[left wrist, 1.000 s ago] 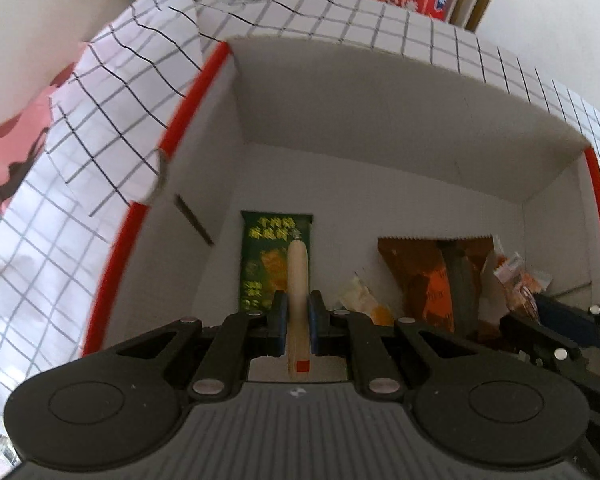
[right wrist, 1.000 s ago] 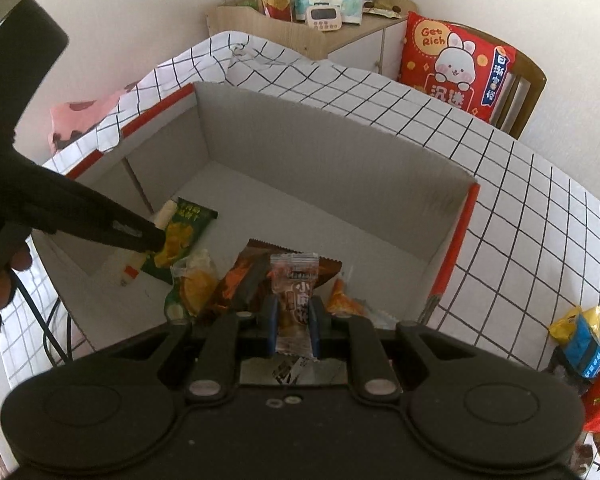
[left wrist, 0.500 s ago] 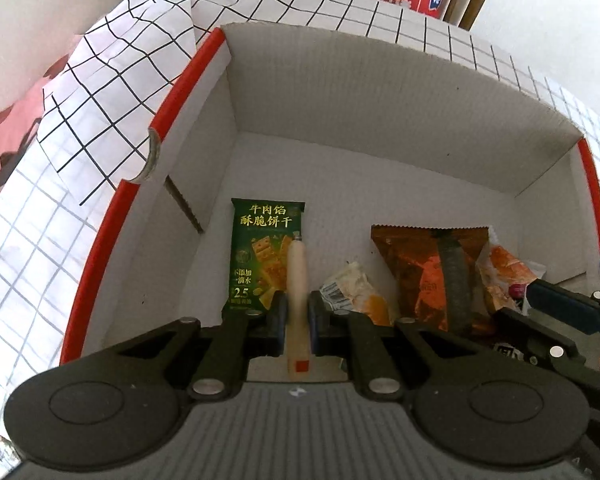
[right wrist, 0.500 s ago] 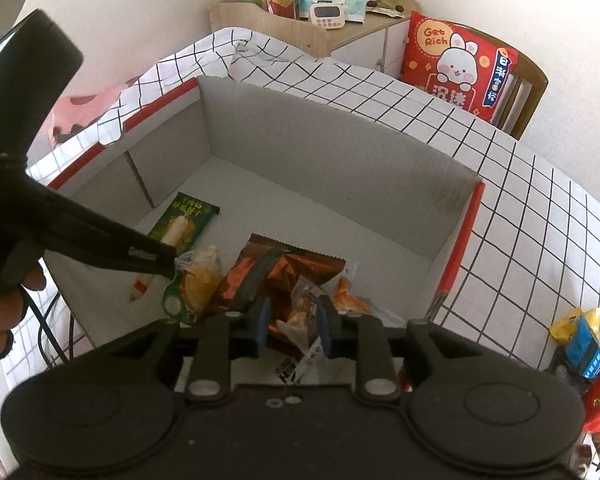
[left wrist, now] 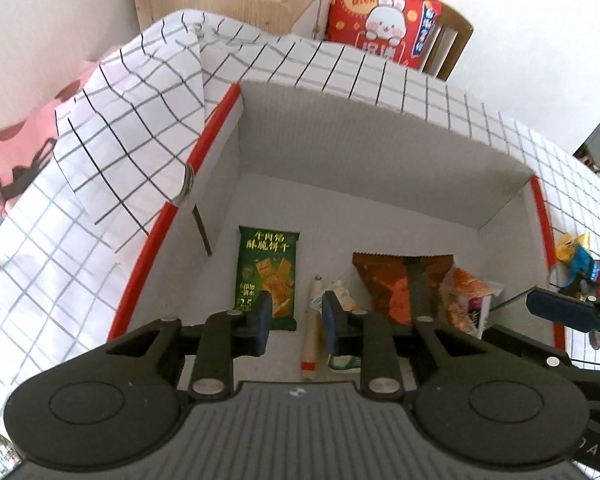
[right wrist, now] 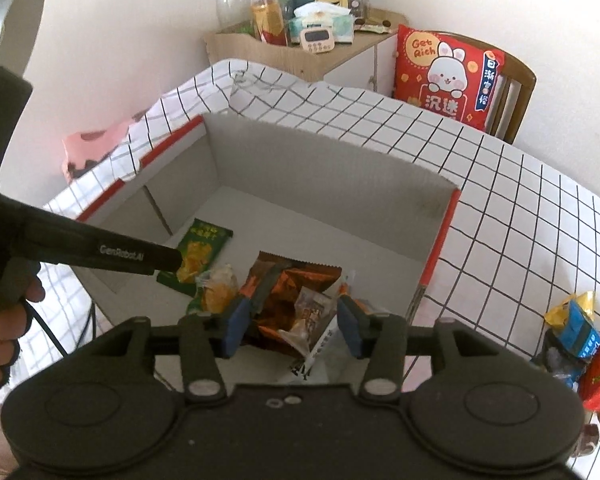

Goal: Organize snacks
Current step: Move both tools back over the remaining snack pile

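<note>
Box (left wrist: 380,152) holds the snacks. Left gripper (left wrist: 294,326) fingers apart, clamping nothing; sausage stick (left wrist: 310,332) lies on the floor between them, green pack (left wrist: 269,276) at 11 o'clock. Right gripper (right wrist: 292,326) fingers apart above clear-wrapped snack (right wrist: 312,320), which rests on orange bag (right wrist: 296,280). More snacks (right wrist: 580,344) at 3 o'clock outside the box.

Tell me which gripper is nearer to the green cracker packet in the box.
Left. The left gripper hangs open just above the green cracker packet, one finger overlapping its lower edge. The right gripper is open farther right, over the orange bag.
</note>
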